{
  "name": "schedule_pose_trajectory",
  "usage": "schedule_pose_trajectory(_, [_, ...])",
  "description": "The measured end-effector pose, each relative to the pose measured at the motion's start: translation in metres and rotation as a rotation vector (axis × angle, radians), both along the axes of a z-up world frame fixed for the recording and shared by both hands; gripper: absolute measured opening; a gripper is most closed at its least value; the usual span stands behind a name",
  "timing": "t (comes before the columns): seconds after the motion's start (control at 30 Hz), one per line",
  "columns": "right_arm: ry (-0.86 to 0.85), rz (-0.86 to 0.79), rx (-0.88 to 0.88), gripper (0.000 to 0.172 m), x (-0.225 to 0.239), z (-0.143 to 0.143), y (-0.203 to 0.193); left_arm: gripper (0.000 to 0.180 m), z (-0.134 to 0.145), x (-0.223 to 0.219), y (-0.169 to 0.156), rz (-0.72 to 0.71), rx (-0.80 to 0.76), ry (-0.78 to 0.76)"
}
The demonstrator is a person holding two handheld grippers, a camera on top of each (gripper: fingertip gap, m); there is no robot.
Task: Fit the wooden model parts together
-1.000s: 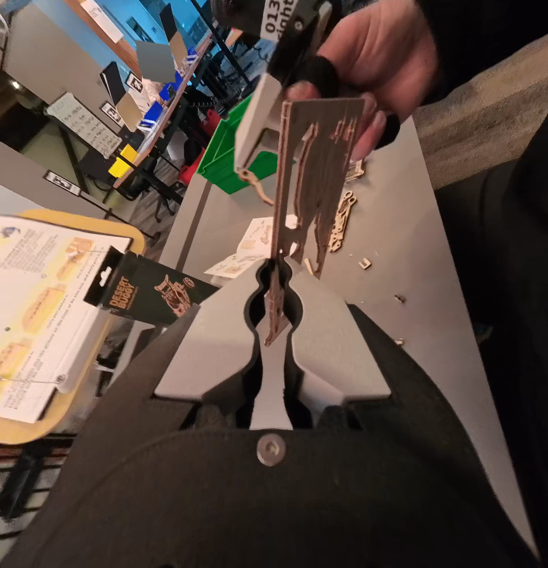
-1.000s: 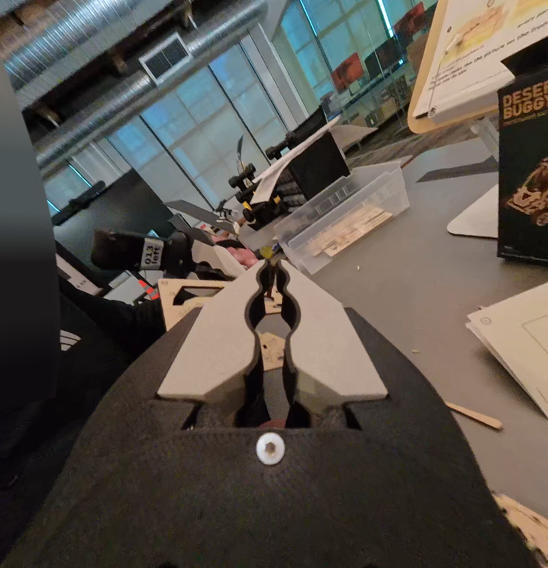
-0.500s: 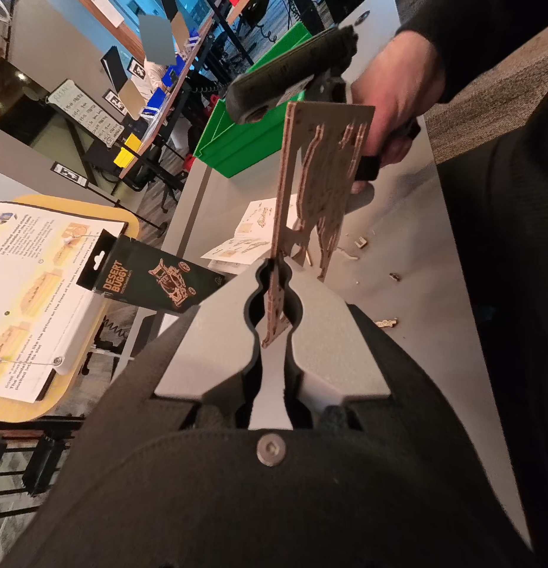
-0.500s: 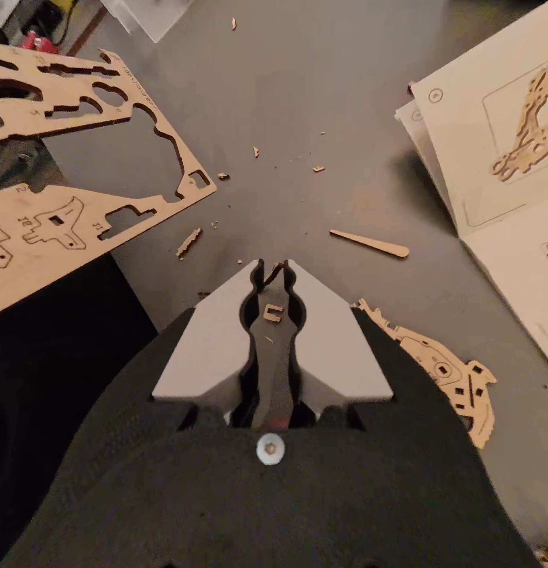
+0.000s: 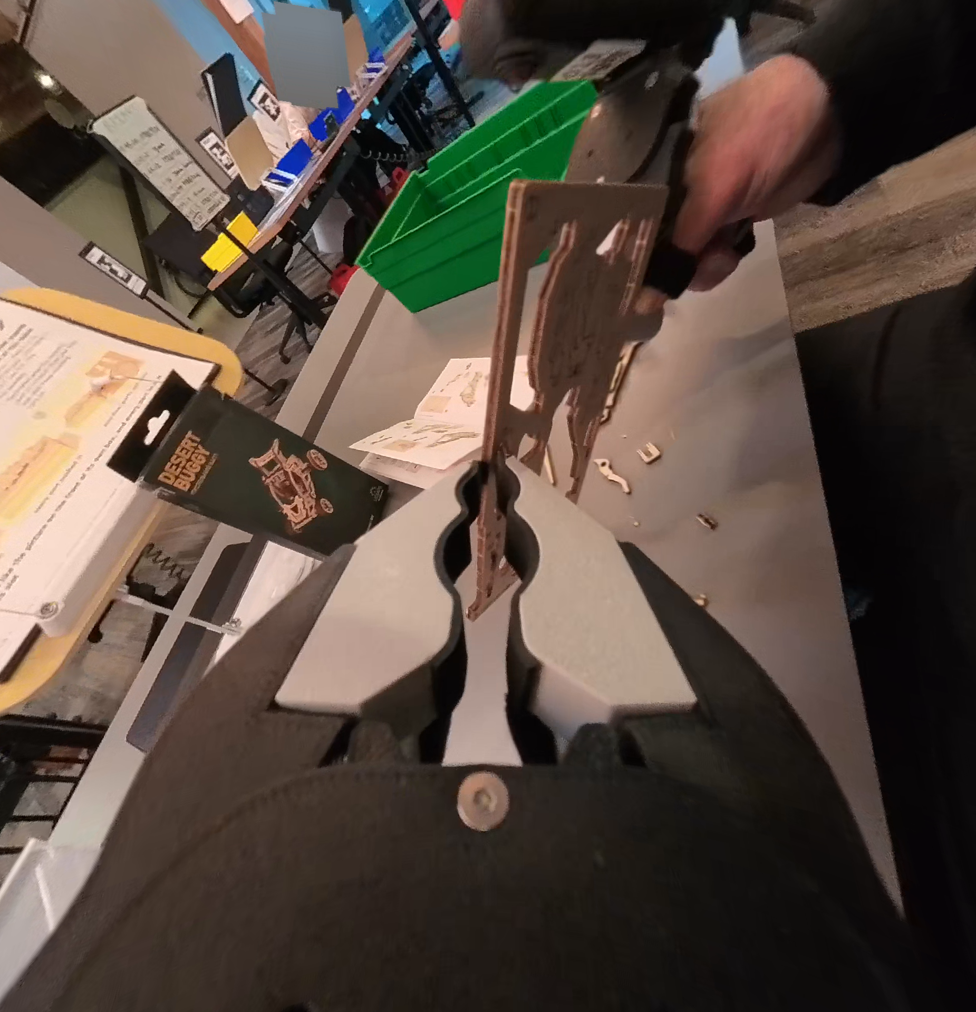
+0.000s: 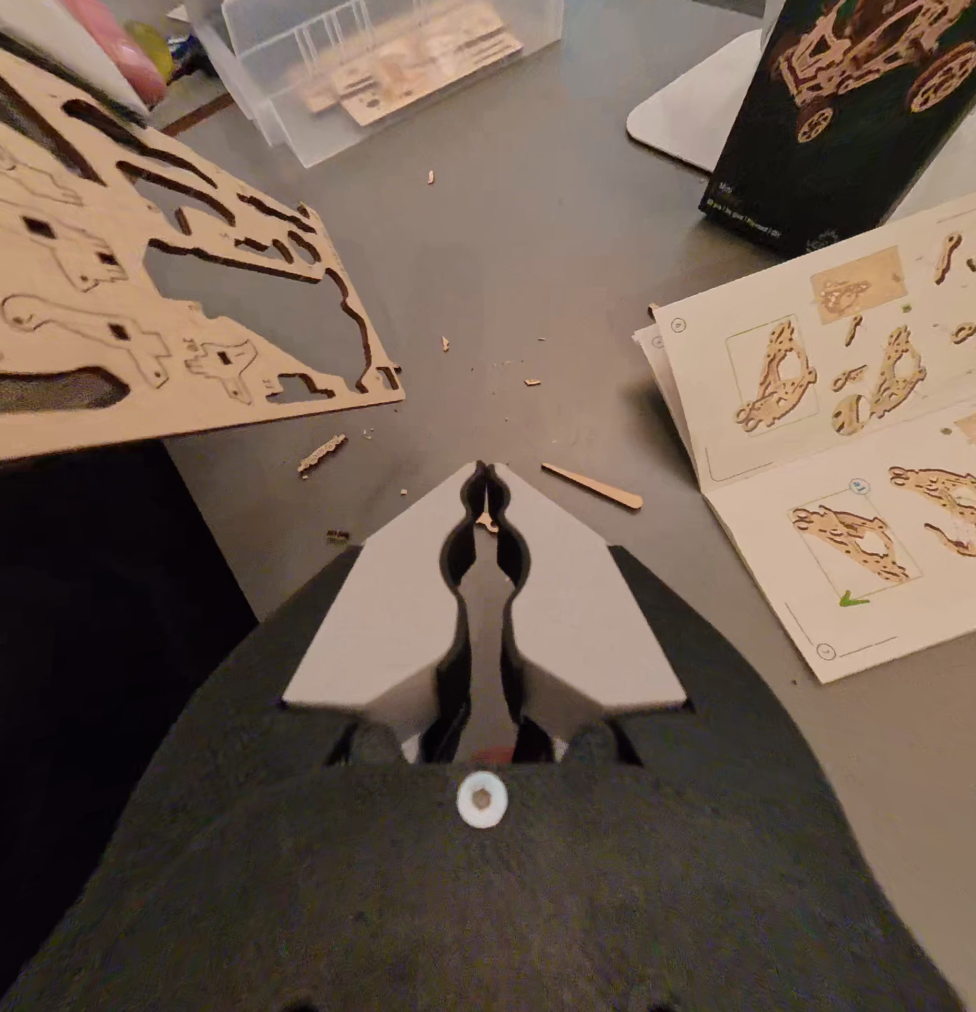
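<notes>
My left gripper (image 5: 494, 468) is shut on the lower edge of a laser-cut wooden sheet (image 5: 584, 306). It holds the sheet upright, edge-on, above the grey table (image 5: 721, 410). The same sheet, with several empty cut-outs, shows at the left of the right wrist view (image 6: 146, 328). My right gripper (image 6: 484, 468) points down at the table with its pads together on a small thin wooden part (image 6: 486, 523), whose hooked end shows just behind the tips. In the left wrist view the hand (image 5: 748, 164) with the right gripper is above and behind the sheet.
An open instruction booklet (image 6: 830, 438) lies at the right. A black kit box (image 6: 858, 109) and a clear box of wooden sheets (image 6: 376, 71) stand at the back. A flat wooden stick (image 6: 589, 484) and small loose bits (image 5: 611, 473) lie on the table. A green bin (image 5: 474, 219) sits at the far end. My hands' fingertips stand some 12 centimetres from each other. The flat wooden stick (image 6: 589, 484) lies around 7 centimetres away from my right fingertips.
My right gripper swung from pointing level across the room to pointing down at the table, still shut on the small part. My left gripper kept its hold on the sheet.
</notes>
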State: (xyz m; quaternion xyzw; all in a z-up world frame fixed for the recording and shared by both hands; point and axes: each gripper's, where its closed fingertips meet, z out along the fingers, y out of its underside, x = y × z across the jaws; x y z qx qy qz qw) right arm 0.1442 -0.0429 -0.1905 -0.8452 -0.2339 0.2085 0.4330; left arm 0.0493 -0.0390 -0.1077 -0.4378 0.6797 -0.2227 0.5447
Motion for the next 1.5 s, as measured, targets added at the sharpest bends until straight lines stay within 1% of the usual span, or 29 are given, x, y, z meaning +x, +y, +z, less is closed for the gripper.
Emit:
schedule_pose_trajectory(0.07, [0.027,0.011,0.036,0.0,0.002,0.009,-0.003,0.003,0.002,0.001,0.004,0.018,-0.027,-0.016])
schedule_pose_trajectory(0.13, [0.081,0.02,0.085,0.002,0.003,0.022,-0.005,0.003,0.006,0.003,0.009,0.04,-0.074,-0.048])
schedule_pose_trajectory(0.17, [0.113,0.029,0.106,0.011,0.002,0.029,-0.007,0.003,0.008,0.004,0.011,0.049,-0.117,-0.07])
schedule_pose_trajectory(0.23, [0.175,0.066,0.124,0.021,-0.002,0.04,-0.012,0.003,0.013,0.008,0.015,0.062,-0.205,-0.118])
schedule_pose_trajectory(0.3, [0.239,0.113,0.128,0.037,-0.011,0.048,-0.018,0.003,0.014,0.013,0.02,0.083,-0.306,-0.15])
schedule_pose_trajectory(0.33, [0.258,0.123,0.126,0.042,-0.015,0.051,-0.018,0.003,0.015,0.016,0.019,0.076,-0.367,-0.169])
schedule_pose_trajectory(0.4, [0.263,0.142,0.136,0.045,-0.021,0.054,-0.017,0.003,0.015,0.024,0.022,0.084,-0.513,-0.201])
schedule_pose_trajectory(0.47, [0.296,0.149,0.161,0.043,-0.027,0.062,-0.014,0.003,0.012,0.032,0.022,0.078,-0.669,-0.21])
schedule_pose_trajectory(0.53, [0.323,0.139,0.138,0.034,-0.028,0.062,-0.008,0.003,0.001,0.042,0.021,0.073,-0.821,-0.158])
schedule_pose_trajectory(0.57, [0.342,0.139,0.136,0.02,-0.028,0.064,-0.006,0.003,-0.001,0.046,0.021,0.07,-0.882,-0.161])
schedule_pose_trajectory(0.6, [0.37,0.14,0.13,0.0,-0.028,0.066,-0.005,0.003,-0.002,0.049,0.022,0.078,-0.94,-0.165])
schedule_pose_trajectory(0.67, [0.454,0.136,0.037,0.0,-0.027,0.064,-0.004,0.003,-0.003,0.051,0.024,0.062,-1.045,-0.163])
schedule_pose_trajectory(0.73, [0.623,0.128,-0.055,0.001,-0.024,0.07,-0.004,0.003,0.0,0.054,0.023,0.042,-1.081,-0.184])
schedule_pose_trajectory(0.77, [0.674,0.127,-0.097,0.001,-0.022,0.07,-0.005,0.003,0.0,0.055,0.022,0.029,-1.087,-0.178])
schedule_pose_trajectory(0.83, [0.734,0.141,-0.12,0.001,-0.022,0.072,-0.007,0.005,0.006,0.056,0.023,0.002,-1.113,-0.209])
schedule_pose_trajectory(0.93, [0.835,0.151,-0.168,0.001,-0.021,0.075,-0.009,0.016,0.012,0.054,0.021,-0.05,-1.168,-0.22])
schedule_pose_trajectory(1.03, [0.916,0.161,-0.19,0.001,-0.02,0.08,-0.01,0.02,0.015,0.052,0.022,-0.073,-1.202,-0.236])
schedule_pose_trajectory(1.2, [0.942,0.179,-0.21,0.001,-0.021,0.082,-0.013,0.023,0.019,0.052,0.022,-0.107,-1.267,-0.267])
schedule_pose_trajectory(1.33, [0.966,0.183,-0.22,0.001,-0.021,0.083,-0.014,0.024,0.021,0.055,0.02,-0.128,-1.281,-0.261])
schedule_pose_trajectory(1.5, [0.974,0.188,-0.234,0.001,-0.022,0.082,-0.015,0.022,0.023,0.059,0.016,-0.151,-1.295,-0.261])
